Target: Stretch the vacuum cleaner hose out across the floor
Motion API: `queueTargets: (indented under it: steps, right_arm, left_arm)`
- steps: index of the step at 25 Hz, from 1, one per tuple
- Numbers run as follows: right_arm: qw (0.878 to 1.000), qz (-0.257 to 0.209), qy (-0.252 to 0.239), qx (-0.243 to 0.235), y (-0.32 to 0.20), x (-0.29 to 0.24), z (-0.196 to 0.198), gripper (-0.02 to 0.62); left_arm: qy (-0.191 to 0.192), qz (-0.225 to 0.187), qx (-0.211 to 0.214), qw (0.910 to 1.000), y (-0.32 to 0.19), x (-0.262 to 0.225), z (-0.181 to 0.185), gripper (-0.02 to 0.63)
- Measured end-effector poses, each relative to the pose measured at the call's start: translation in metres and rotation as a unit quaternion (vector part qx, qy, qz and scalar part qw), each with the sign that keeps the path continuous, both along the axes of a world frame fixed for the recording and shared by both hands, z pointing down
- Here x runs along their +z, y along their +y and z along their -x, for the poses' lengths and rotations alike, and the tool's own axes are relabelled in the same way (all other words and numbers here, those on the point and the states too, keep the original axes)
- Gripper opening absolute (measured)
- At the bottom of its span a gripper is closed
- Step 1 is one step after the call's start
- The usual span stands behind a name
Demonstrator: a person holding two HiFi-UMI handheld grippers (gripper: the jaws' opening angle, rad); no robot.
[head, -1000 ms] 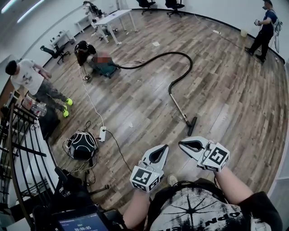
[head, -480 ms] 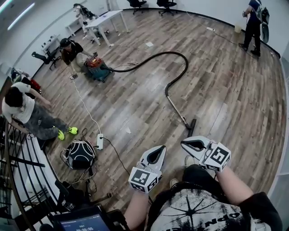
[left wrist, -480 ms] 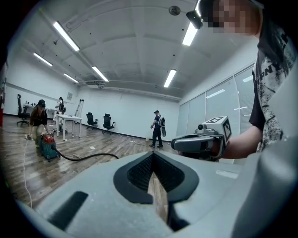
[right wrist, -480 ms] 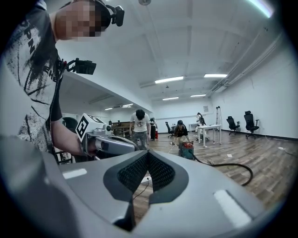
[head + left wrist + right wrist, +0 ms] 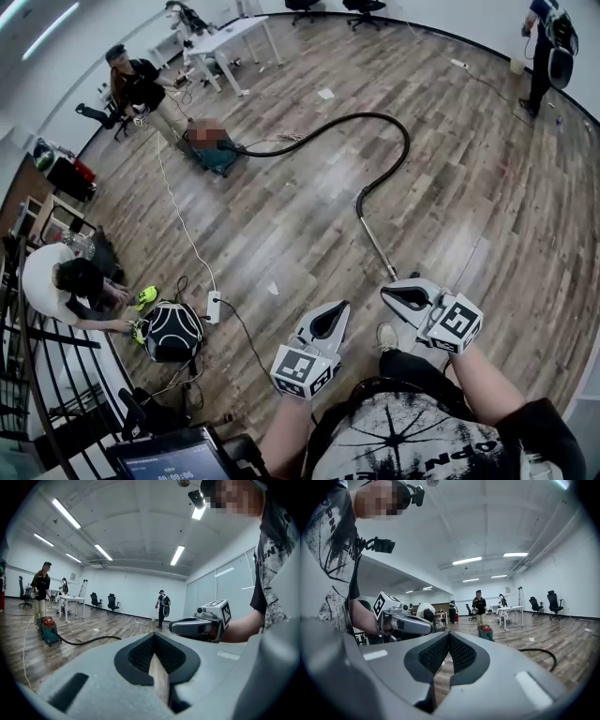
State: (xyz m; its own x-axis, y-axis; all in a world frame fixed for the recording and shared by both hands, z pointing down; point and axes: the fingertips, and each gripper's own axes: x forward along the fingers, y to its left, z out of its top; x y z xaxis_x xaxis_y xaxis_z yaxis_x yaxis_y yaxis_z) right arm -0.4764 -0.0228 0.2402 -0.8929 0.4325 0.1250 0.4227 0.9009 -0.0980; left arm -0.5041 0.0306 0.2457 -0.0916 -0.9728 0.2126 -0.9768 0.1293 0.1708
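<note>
closing on the hose end is what has changed: a second ago the metal tube and its floor nozzle lay well ahead of both tongs. now the tube's near end runs up just ahead of the tip of the right tongs, and the nozzle no longer shows, seemingly hidden under that tool. the left tongs sit just beside the right, pointing the same way. both pairs have their jaws pressed together with nothing between them, as before. judgement: the approach is nearly finished, no grip is taken, and stretching has not begun.

the hose lies far ahead of the tongs in the same big loop. it runs from the vacuum cleaner, far ahead and to the left, round to the tube. it is not straightened at all.

bystanders have shifted: the person in black now stands beyond the vacuum cleaner. the person in white now crouches left of the left tongs, beside the backpack.

count:
- tongs, two.
- vacuum cleaner, one.
- hose, one.
- metal tube, one.
- other people, three, with the third person far ahead to the right.
- backpack, one.
- power strip, one, left of the left tongs.
- white cable, one, running from the strip towards the vacuum cleaner.
- white table, one.
</note>
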Motion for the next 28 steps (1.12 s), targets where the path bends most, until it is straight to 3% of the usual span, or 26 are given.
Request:
queueTargets:
  steps: [12, 21, 28]
  right_arm:
    - [0.999, -0.002, -0.012, -0.032, -0.132, -0.012, 0.095, 0.008]
    - [1.000, -0.001, -0.007, -0.009, -0.184, 0.001, 0.120, 0.008]
    - [0.999, -0.018, 0.000, 0.030, -0.216, 0.003, 0.159, 0.008]
  left_arm:
    - [-0.012, 0.016, -0.023, 0.9995, -0.137, -0.010, 0.086, 0.002]
    - [-0.020, 0.021, 0.001, 0.9996, -0.189, -0.002, 0.117, 0.002]
    - [-0.014, 0.015, 0.045, 0.9988, -0.226, 0.004, 0.161, 0.002]
